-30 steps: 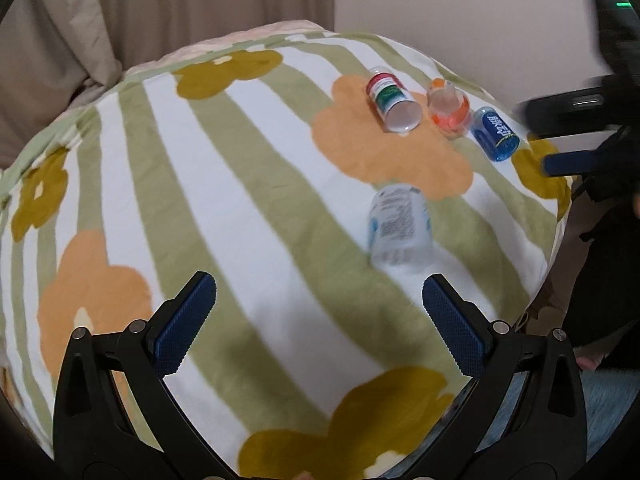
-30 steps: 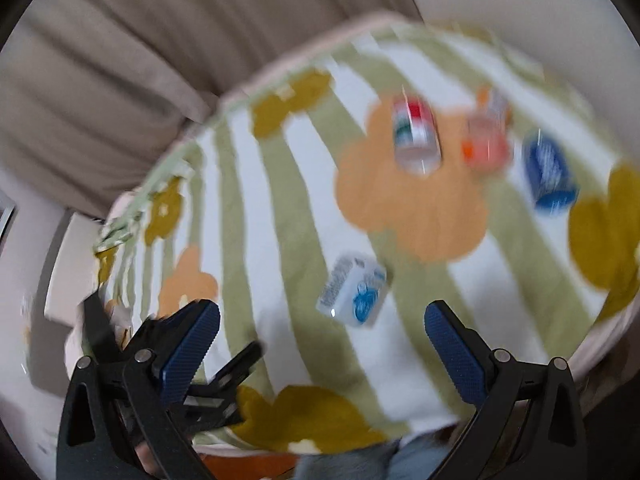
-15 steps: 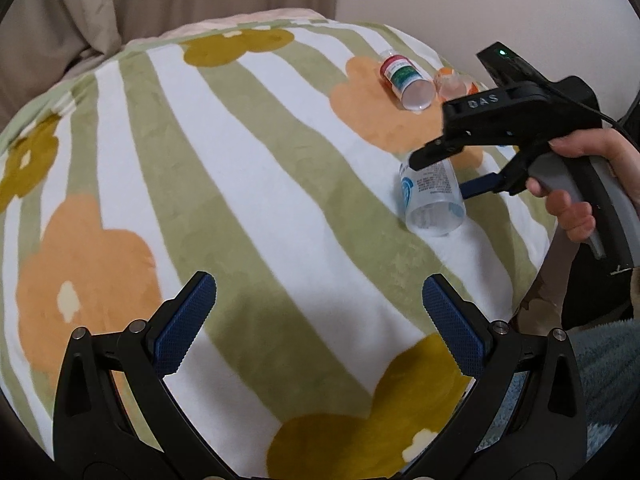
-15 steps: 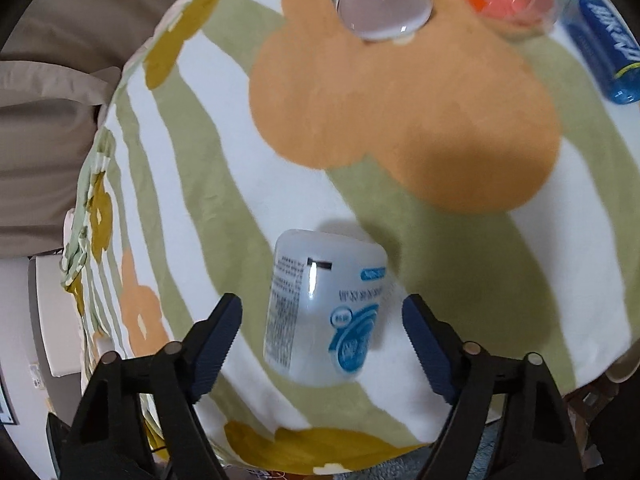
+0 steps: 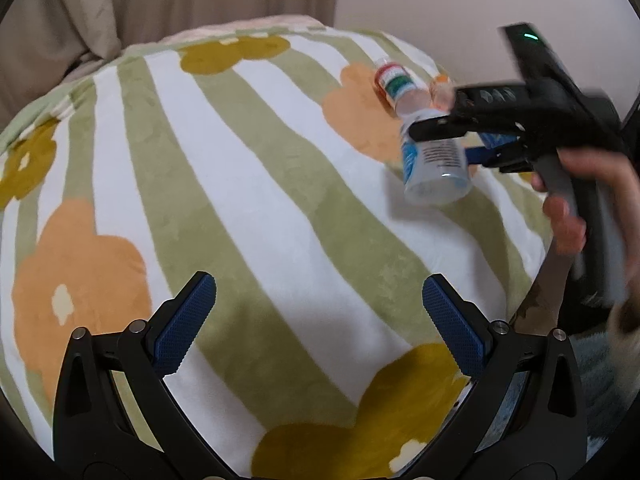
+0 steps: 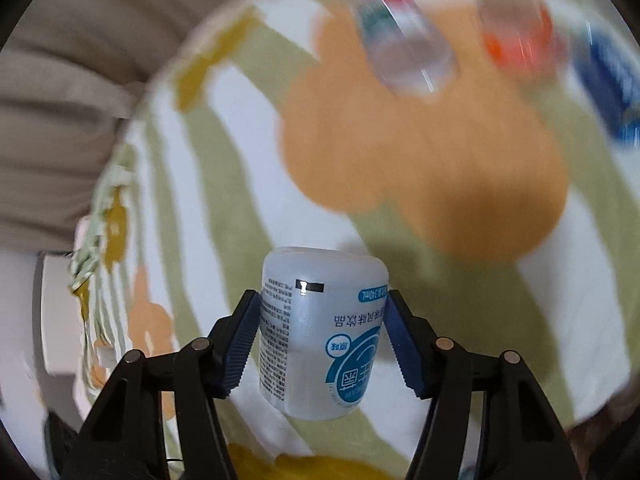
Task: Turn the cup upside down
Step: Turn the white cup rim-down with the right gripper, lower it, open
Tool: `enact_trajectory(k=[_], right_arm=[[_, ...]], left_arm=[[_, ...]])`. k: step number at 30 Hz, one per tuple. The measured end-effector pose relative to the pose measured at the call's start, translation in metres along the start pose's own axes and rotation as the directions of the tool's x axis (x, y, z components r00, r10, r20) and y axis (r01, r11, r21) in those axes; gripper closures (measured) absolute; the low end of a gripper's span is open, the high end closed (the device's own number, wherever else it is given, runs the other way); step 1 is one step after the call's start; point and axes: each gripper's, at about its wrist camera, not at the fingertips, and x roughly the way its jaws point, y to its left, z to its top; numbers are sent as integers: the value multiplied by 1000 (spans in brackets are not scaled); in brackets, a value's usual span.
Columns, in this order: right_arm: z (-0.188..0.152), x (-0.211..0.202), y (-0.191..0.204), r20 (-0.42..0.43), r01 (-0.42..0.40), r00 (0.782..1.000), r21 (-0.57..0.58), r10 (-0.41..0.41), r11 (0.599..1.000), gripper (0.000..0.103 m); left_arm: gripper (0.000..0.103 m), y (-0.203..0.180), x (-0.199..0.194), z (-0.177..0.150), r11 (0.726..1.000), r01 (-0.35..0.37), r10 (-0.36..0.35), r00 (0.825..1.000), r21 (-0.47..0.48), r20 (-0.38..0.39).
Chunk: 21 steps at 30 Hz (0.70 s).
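Note:
A clear plastic cup with a white and blue printed label (image 6: 320, 332) sits between the blue pads of my right gripper (image 6: 320, 316), which is shut on its sides. The cup is tilted and held just above the flowered blanket (image 6: 420, 160). In the left wrist view the same cup (image 5: 436, 168) hangs from the right gripper (image 5: 448, 140) at the right, a hand on its handle. My left gripper (image 5: 320, 316) is open and empty over the near part of the blanket.
Three other cups lie at the far side of the blanket: a red-green labelled one (image 6: 396, 40), an orange one (image 6: 516, 32) and a blue one (image 6: 608, 80). Beige curtains (image 5: 160, 0) hang behind. The blanket's edge drops off at the right.
My right gripper has closed on the labelled cup and lifted it off the blanket. The left gripper has barely moved.

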Motion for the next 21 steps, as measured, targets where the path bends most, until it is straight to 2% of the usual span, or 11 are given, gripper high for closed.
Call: enact_trajectory(k=[1, 2, 4, 9, 11, 14, 21], right_arm=[[-5, -8, 4, 77, 16, 997, -56, -12, 998, 45], [-15, -16, 8, 183, 57, 983, -135, -32, 989, 45], [-34, -15, 12, 309, 139, 949, -240, -60, 961, 45], [-57, 11, 4, 433, 193, 900, -303, -46, 933, 45], [-60, 17, 1, 449, 219, 892, -316, -58, 923, 45], [-67, 23, 0, 444, 250, 893, -354, -73, 901, 45], [-91, 12, 0, 453, 270, 888, -384, -74, 883, 45]], left_arm=[[0, 1, -2, 0, 1000, 3, -3, 1000, -11, 10], [0, 2, -5, -1, 1000, 6, -5, 1000, -25, 22], [0, 1, -10, -4, 999, 2, 0, 999, -39, 44], [0, -2, -14, -5, 999, 1, 3, 997, -50, 80], [0, -5, -12, -4, 999, -18, 21, 997, -35, 80], [0, -10, -11, -2, 1000, -6, 8, 997, -25, 83], [0, -21, -10, -5, 1000, 6, -5, 997, -14, 80]])
